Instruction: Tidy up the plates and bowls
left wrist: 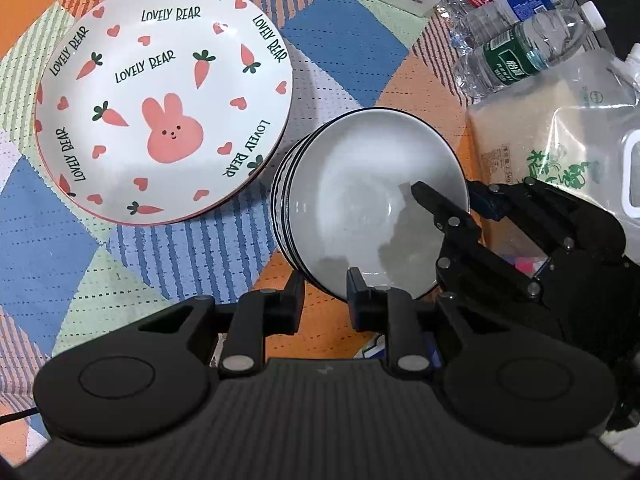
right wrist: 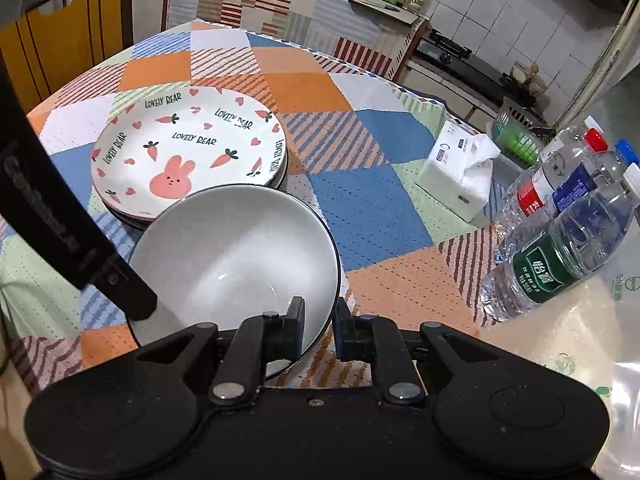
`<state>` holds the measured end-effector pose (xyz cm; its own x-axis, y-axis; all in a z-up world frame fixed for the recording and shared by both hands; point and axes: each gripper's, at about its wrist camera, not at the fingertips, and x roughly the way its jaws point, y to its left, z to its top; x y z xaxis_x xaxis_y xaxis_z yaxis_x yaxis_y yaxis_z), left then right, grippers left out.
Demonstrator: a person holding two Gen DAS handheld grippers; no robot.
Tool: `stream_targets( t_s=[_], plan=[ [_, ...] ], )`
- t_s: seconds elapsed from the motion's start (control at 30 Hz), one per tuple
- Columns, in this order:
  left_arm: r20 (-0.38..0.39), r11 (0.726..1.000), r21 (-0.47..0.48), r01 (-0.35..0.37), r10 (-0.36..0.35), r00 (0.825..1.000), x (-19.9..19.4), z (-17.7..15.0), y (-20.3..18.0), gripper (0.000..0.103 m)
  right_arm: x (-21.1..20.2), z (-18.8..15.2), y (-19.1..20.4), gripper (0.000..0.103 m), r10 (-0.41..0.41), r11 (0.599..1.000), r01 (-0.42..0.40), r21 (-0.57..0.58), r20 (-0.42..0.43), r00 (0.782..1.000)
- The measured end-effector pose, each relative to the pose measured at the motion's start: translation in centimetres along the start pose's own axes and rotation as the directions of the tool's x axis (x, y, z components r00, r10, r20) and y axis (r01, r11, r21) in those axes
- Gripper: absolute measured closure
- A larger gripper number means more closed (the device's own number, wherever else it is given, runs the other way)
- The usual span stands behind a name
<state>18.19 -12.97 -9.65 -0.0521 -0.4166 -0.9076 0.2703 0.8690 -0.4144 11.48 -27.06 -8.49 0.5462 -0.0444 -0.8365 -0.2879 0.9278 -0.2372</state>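
Both grippers pinch the rim of a white bowl (right wrist: pixel 236 260) atop a bowl stack (left wrist: pixel 286 200): left gripper (left wrist: pixel 326 288), right gripper (right wrist: pixel 319 316). Bunny plates (left wrist: pixel 160 100) sit just beside, on the patchwork tablecloth (right wrist: pixel 372 200).

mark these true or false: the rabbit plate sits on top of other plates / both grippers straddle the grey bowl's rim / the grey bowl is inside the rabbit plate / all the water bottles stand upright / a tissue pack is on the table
1. The rabbit plate sits on top of other plates. True: more rims show under it.
2. Both grippers straddle the grey bowl's rim. True: the left gripper and right gripper each have one finger inside the grey bowl and one outside.
3. The grey bowl is inside the rabbit plate. False: it is beside the plate stack, on top of other bowls.
4. All the water bottles stand upright. False: the green-label bottle lies on its side.
5. A tissue pack is on the table. True.
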Motion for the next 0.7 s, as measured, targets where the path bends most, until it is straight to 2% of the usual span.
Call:
stream_targets(
  t_s=[0.2,0.4,0.57,0.7],
  plan=[
    [0.001,1.000,0.021,0.012,-0.012,1.000,-0.5,-0.7,-0.2,0.083,-0.9,-0.4,-1.0,0.081,0.065,0.996,-0.067,0.054,0.040,0.997],
    [0.033,0.997,0.071,-0.002,0.000,0.999,-2.5,-1.5,-0.5,0.077,-4.2,-1.5,-2.9,0.078,0.171,0.981,-0.178,0.081,0.089,0.981],
    [0.067,0.995,0.102,0.001,-0.008,0.998,-4.1,-2.5,-0.8,0.070,-6.2,-2.7,-3.3,0.064,0.220,0.973,-0.225,0.045,0.099,0.971],
    [0.103,0.992,0.119,-0.031,0.018,0.995,-4.4,-3.5,-1.0,0.069,-5.9,-3.6,-3.1,0.063,0.239,0.968,-0.244,0.057,0.076,0.968]
  ],
)
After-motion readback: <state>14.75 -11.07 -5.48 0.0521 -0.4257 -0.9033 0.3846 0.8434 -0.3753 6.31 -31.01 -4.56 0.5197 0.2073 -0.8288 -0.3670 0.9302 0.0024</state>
